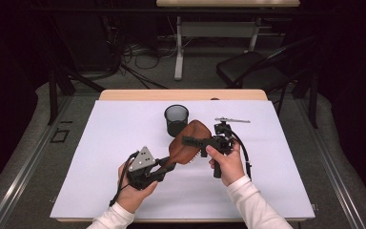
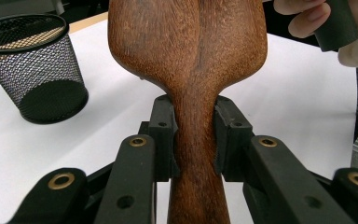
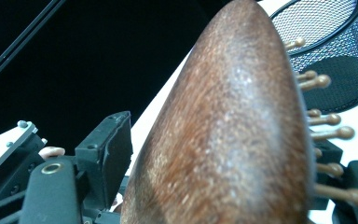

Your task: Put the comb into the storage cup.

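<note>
A brown wooden hairbrush [image 1: 189,143] hangs above the white table cover [image 1: 119,143], head toward the black mesh cup [image 1: 176,119]. My left gripper [image 1: 169,164] is shut on the narrow neck of its handle; the left gripper view has both pads pressed against the wood [image 2: 193,140]. My right gripper [image 1: 190,141] reaches in from the right and straddles the brush head. In the right gripper view the wooden back [image 3: 233,140] faces the left pad [image 3: 105,149] with a thin gap. The bristle pins [image 3: 326,126] point toward the other jaw.
The mesh cup [image 2: 32,65] stands upright just beyond the brush. A thin grey metal object [image 1: 232,120] lies on the cover to the right of the cup. Past the table's far edge are a chair [image 1: 252,67] and floor cables.
</note>
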The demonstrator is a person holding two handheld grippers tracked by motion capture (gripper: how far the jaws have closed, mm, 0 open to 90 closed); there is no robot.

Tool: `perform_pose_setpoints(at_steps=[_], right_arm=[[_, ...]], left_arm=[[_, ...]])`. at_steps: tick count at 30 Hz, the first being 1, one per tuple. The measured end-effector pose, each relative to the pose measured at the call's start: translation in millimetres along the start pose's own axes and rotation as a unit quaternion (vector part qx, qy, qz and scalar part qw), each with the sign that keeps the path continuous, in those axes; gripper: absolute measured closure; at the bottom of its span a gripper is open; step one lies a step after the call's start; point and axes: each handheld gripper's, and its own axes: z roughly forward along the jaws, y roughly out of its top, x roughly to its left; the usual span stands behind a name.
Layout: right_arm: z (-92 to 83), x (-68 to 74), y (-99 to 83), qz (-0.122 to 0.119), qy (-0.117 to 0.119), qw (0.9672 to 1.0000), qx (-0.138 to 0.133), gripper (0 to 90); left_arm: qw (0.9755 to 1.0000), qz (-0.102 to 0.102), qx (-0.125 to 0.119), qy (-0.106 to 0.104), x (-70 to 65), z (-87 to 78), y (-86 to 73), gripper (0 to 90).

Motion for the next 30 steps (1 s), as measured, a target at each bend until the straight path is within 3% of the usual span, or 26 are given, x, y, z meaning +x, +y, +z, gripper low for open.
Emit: perform_pose_setpoints(at_steps=[30], right_arm=[[0.8, -4.5, 0.6, 0.016, 0.005, 0.9997, 0.020, 32.5]], left_arm=[[1.0000, -0.004, 0.006, -0.004, 2.7, 3.6, -3.3, 71.6]])
